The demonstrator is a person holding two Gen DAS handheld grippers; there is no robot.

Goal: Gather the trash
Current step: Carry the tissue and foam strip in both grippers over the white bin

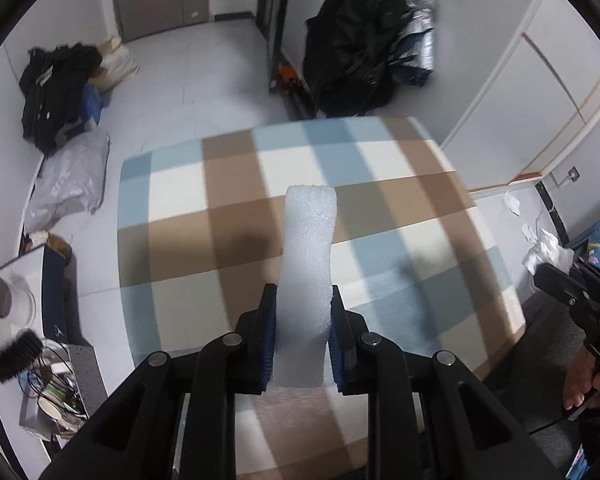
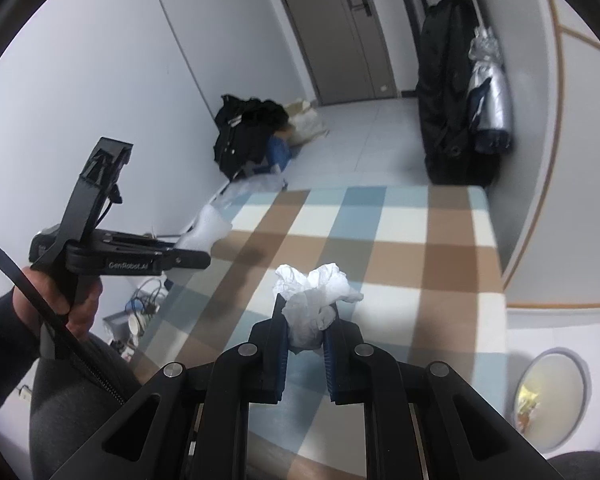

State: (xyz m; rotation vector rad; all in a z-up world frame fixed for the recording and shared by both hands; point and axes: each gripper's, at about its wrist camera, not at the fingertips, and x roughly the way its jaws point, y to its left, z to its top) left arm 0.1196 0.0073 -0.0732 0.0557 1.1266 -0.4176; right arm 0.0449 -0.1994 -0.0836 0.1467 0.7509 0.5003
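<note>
Two loads are held above the checked table (image 1: 180,208). Left wrist view: the left gripper (image 1: 303,332) clamps a foam strip (image 1: 309,248). Right wrist view: the right gripper (image 2: 305,340) pinches crumpled tissue (image 2: 314,296); I would keep both grips firm while carrying to the bin (image 2: 550,396) beside the table's right edge.

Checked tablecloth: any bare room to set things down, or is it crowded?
The checked tablecloth is bare across its whole visible top; both tongs hang above it, left shut on a foam strip, right on crumpled tissue. Crowded: floor on the left with cups and cables; tissue scraps on the right.
</note>
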